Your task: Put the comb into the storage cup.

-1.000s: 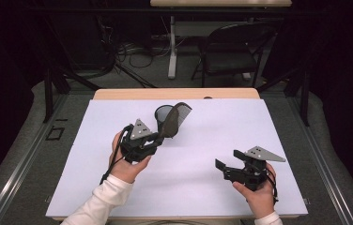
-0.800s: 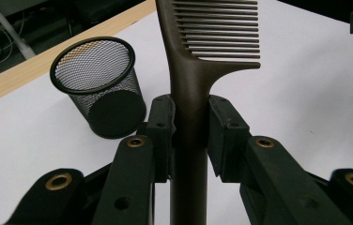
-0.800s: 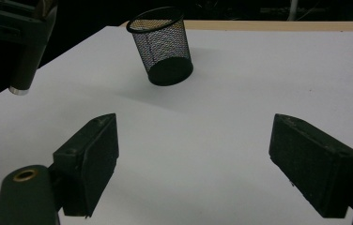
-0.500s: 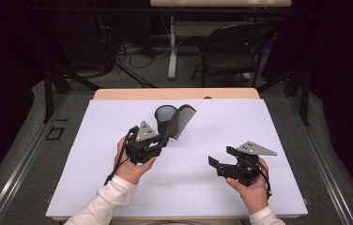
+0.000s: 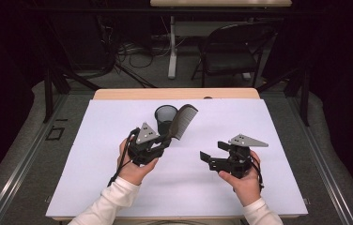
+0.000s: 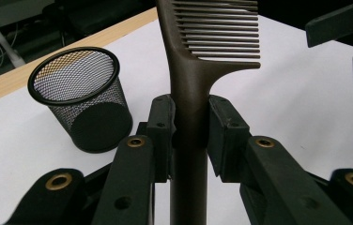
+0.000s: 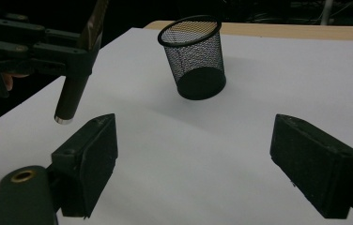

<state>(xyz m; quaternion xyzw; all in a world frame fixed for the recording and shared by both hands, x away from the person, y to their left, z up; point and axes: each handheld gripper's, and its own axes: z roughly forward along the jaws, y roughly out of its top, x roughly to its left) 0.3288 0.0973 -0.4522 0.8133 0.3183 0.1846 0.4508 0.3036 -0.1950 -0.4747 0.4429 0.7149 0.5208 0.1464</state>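
A dark brown comb (image 5: 184, 120) stands tilted above the white table top, teeth toward the right. My left gripper (image 5: 168, 139) is shut on its handle (image 6: 189, 89), with the pads (image 6: 161, 123) pressed on both sides. Just behind the comb a black mesh cup (image 5: 164, 117) stands upright and looks empty (image 6: 81, 93). My right gripper (image 5: 212, 152) hovers to the right of the comb, pointing left, its jaws open with nothing between the pads (image 7: 89, 157). In the right gripper view the cup (image 7: 195, 56) is ahead and the left gripper (image 7: 48, 51) holds the comb's handle end (image 7: 71, 96) at the upper left.
A white sheet (image 5: 259, 187) covers the table, with a strip of wooden edge (image 5: 118, 94) at the far side. Beyond the table are a black chair (image 5: 233, 54) and cables on the floor.
My right gripper has moved left toward the middle of the table and risen slightly, still open. The left gripper and comb have barely shifted.
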